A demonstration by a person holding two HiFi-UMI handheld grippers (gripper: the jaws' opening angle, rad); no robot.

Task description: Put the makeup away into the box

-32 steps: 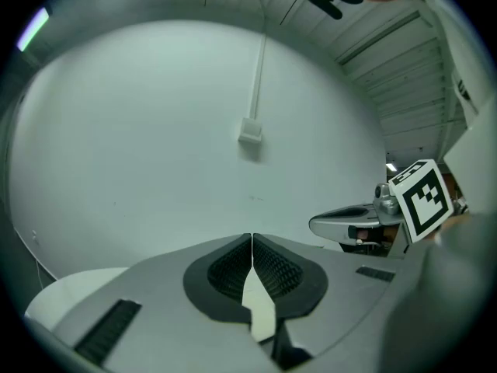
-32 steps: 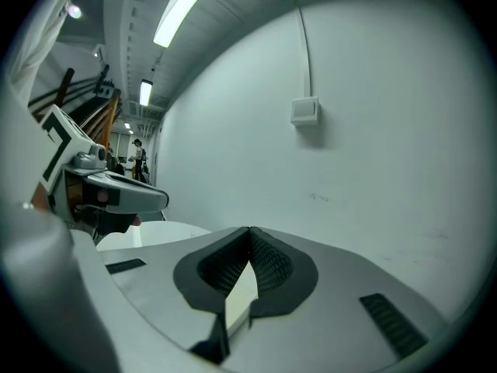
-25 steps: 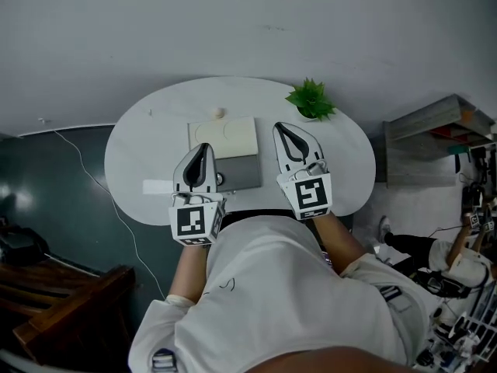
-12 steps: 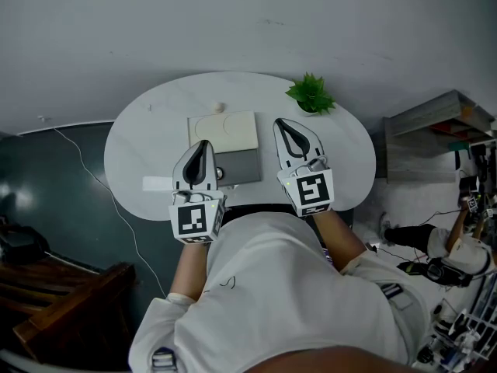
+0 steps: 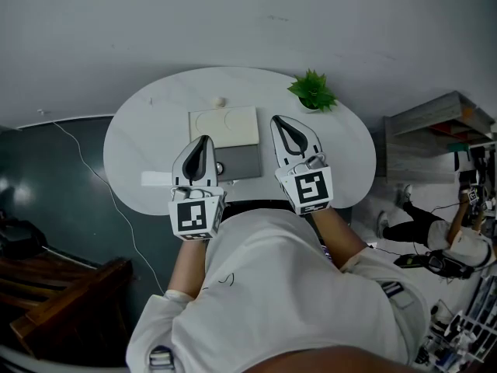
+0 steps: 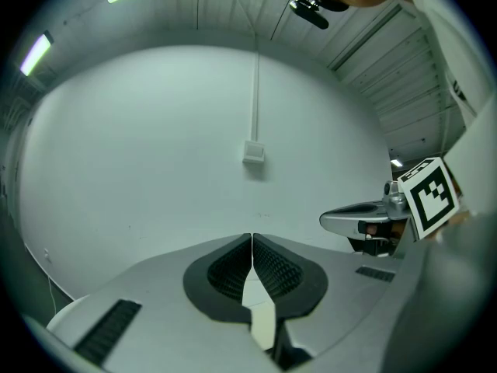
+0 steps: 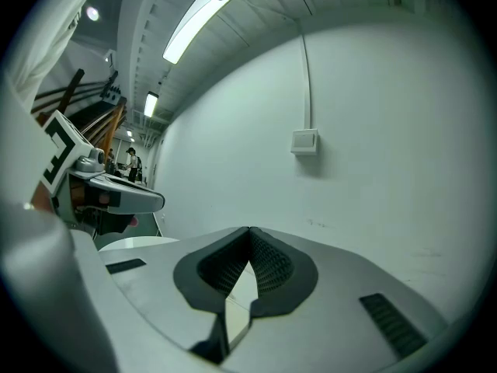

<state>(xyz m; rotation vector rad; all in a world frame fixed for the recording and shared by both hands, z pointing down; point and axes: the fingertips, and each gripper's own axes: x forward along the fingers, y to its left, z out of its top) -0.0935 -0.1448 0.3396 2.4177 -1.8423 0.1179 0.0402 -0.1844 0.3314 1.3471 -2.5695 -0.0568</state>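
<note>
Head view: on the white oval table (image 5: 132, 154), a flat cream-and-grey box (image 5: 225, 129) lies between the left gripper (image 5: 205, 141) and the right gripper (image 5: 279, 121). A small cream round object (image 5: 220, 101) sits just beyond it, and a green potted plant (image 5: 312, 92) stands to the right.

Left gripper view: jaws pressed together, a bare white wall (image 6: 155, 146) ahead.

Right gripper view: jaws also pressed together, pinching nothing.

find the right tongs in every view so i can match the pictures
Head view: the right tongs are right of centre, above the white table, tips shut.
Left gripper view: at the right edge, seen side-on, tips pointing left.
Right gripper view: bottom centre, its own jaws together, nothing between.
Shared landmark: the left tongs, in all three views.
</note>
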